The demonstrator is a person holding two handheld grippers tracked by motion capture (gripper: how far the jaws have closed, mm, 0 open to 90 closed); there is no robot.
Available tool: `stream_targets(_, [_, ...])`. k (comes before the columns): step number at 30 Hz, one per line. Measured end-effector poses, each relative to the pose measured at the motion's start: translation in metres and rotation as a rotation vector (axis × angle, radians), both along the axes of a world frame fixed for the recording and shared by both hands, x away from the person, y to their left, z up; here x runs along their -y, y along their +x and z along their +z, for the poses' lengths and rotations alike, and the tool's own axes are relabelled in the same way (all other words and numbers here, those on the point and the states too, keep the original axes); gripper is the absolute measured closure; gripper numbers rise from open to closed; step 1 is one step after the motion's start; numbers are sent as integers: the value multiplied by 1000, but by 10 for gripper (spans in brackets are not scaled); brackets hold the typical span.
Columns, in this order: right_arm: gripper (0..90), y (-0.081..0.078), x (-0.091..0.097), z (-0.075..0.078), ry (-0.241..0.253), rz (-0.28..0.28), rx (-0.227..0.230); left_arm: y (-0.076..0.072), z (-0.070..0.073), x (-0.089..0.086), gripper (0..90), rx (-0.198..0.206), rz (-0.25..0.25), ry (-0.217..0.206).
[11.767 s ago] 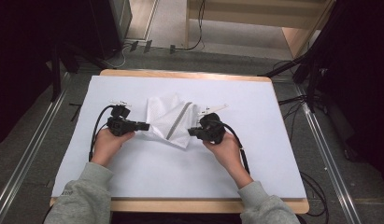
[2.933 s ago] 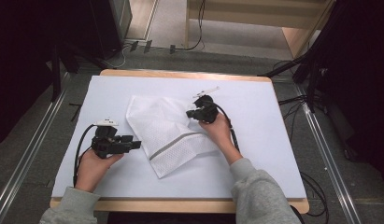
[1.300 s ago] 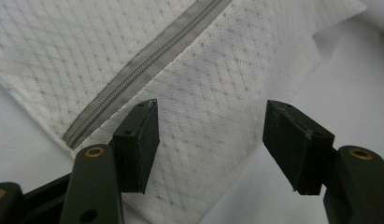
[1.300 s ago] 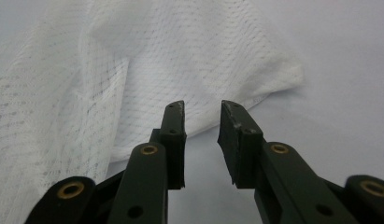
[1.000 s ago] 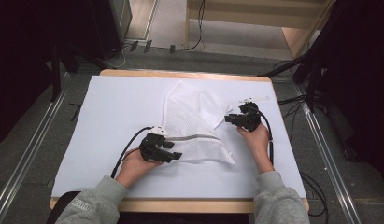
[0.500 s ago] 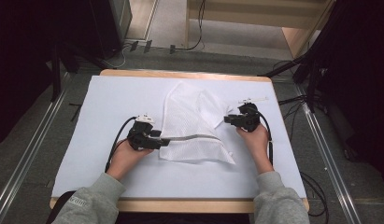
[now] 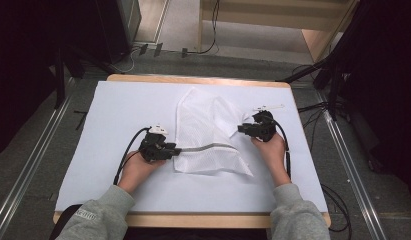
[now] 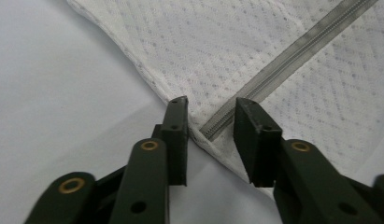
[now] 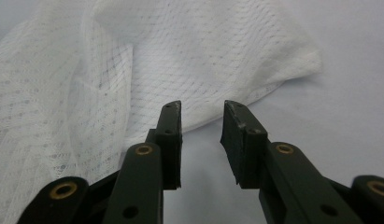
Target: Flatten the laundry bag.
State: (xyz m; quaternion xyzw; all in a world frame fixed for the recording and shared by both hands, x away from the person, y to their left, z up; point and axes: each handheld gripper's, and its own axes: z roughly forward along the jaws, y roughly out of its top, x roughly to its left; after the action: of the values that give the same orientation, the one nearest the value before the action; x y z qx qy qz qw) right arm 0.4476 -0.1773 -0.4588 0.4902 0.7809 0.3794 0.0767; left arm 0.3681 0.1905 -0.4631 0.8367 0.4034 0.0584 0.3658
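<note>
White mesh laundry bag lies at frame centre on the counter. The left claw, jaws just closing, straddles the zipper end unclamped; the right claw gapes at the bag's right edge.

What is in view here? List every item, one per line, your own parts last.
mesh laundry bag: one, white, spread on the table's middle
zipper: one, grey, across the bag; its end lies between the left tongs' jaws
table cover: one, pale blue-white, over the wooden table
cables: several, black, on the floor at right
left tongs: black, jaws just closing around the zipper end, not pressing
right tongs: black, open, at the bag's right edge
sleeves: two, grey, bottom edge
</note>
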Motion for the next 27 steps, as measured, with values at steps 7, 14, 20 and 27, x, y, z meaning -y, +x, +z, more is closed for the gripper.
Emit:
stream_targets(7, [678, 0, -8, -2, -10, 11, 3, 5, 0, -3, 858, -65, -14, -32])
stream_targets(14, [660, 0, -10, -1, -8, 8, 14, 6, 14, -17, 869, -88, 0, -76])
stream_targets(20, [635, 3, -15, -4, -12, -2, 4, 7, 21, -37, 869, -96, 27, -99])
stream_targets(27, [740, 6, -27, -11, -70, 11, 10, 6, 21, -49, 869, -117, 37, -94])
